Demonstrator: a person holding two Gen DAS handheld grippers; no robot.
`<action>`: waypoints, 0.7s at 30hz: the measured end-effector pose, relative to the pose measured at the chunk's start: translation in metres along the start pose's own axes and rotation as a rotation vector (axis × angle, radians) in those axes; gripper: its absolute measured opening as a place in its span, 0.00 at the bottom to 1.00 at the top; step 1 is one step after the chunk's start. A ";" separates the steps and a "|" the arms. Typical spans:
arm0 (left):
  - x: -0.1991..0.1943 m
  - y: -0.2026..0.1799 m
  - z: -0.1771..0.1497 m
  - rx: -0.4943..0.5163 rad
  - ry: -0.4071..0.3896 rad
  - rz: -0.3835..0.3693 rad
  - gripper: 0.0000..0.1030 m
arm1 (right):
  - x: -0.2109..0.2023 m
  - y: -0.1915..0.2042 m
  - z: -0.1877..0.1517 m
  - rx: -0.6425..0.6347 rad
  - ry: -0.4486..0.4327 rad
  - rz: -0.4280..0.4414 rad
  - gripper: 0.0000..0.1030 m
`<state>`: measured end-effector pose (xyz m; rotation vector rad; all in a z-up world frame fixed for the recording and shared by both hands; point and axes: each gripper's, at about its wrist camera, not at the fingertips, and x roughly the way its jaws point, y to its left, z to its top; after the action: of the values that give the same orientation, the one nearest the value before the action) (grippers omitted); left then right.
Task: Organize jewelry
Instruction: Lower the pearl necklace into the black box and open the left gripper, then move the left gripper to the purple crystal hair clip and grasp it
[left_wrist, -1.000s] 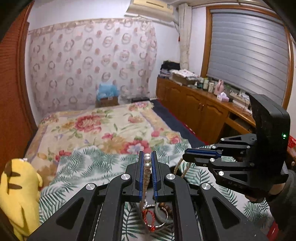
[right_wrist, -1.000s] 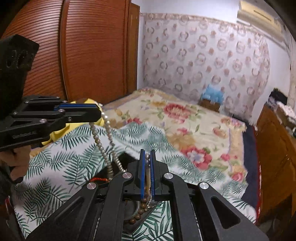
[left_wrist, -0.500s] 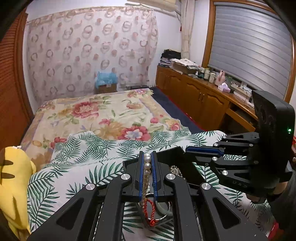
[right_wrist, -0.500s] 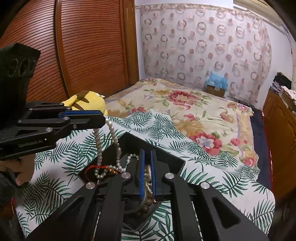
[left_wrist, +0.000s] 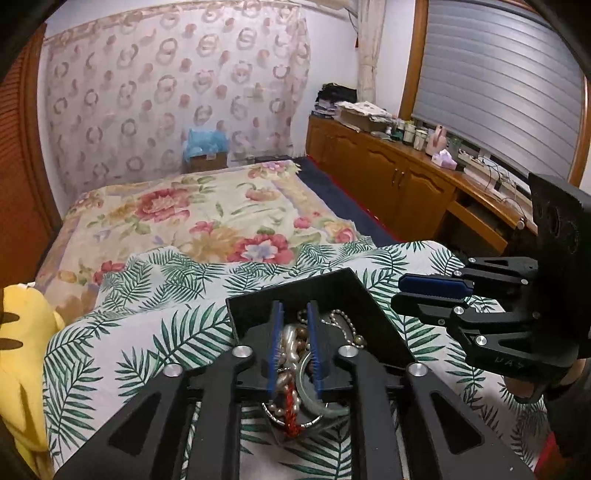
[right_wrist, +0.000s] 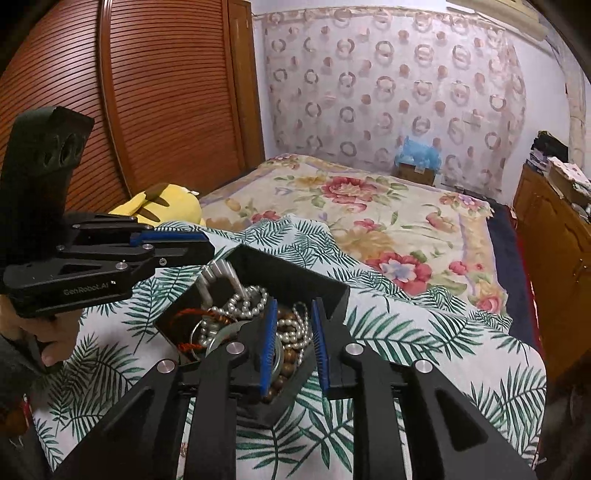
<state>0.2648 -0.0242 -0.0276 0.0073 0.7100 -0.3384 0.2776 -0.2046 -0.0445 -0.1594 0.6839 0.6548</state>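
Note:
A black open box (left_wrist: 343, 291) (right_wrist: 295, 280) sits on the palm-leaf cloth and holds jewelry: a pearl necklace (right_wrist: 240, 306) (left_wrist: 291, 343), brown wooden beads (right_wrist: 288, 358), a red cord (left_wrist: 290, 410) (right_wrist: 184, 314), a metal ball chain (left_wrist: 347, 325) and a pale bangle (left_wrist: 314, 402). My left gripper (left_wrist: 294, 314) is open just above the box, with the pearls lying loose between its fingers. My right gripper (right_wrist: 293, 306) is open over the box's near corner, above the beads. Each gripper also shows in the other's view, the left one (right_wrist: 192, 245) and the right one (left_wrist: 413, 295).
The box lies on a bed with a palm-leaf cloth (right_wrist: 424, 332) over a floral cover (left_wrist: 207, 214). A yellow plush toy (left_wrist: 18, 332) (right_wrist: 166, 201) lies at the bed's left. Wooden cabinets (left_wrist: 406, 184) run along the right wall. A wooden wardrobe (right_wrist: 147, 103) stands at the left.
Both grippers came down over the box and opened. The pearl necklace that the left held, and the beads in the right, dropped into the box.

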 end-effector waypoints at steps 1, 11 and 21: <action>-0.003 -0.001 -0.001 0.000 -0.002 0.000 0.20 | -0.002 0.001 -0.002 0.002 -0.002 -0.001 0.20; -0.029 -0.012 -0.037 0.008 -0.015 0.050 0.87 | -0.033 0.020 -0.035 0.016 -0.030 0.010 0.20; -0.059 -0.012 -0.080 -0.008 0.006 0.078 0.92 | -0.058 0.047 -0.068 0.015 -0.024 0.022 0.39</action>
<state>0.1680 -0.0081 -0.0497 0.0284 0.7147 -0.2613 0.1790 -0.2201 -0.0571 -0.1304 0.6679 0.6711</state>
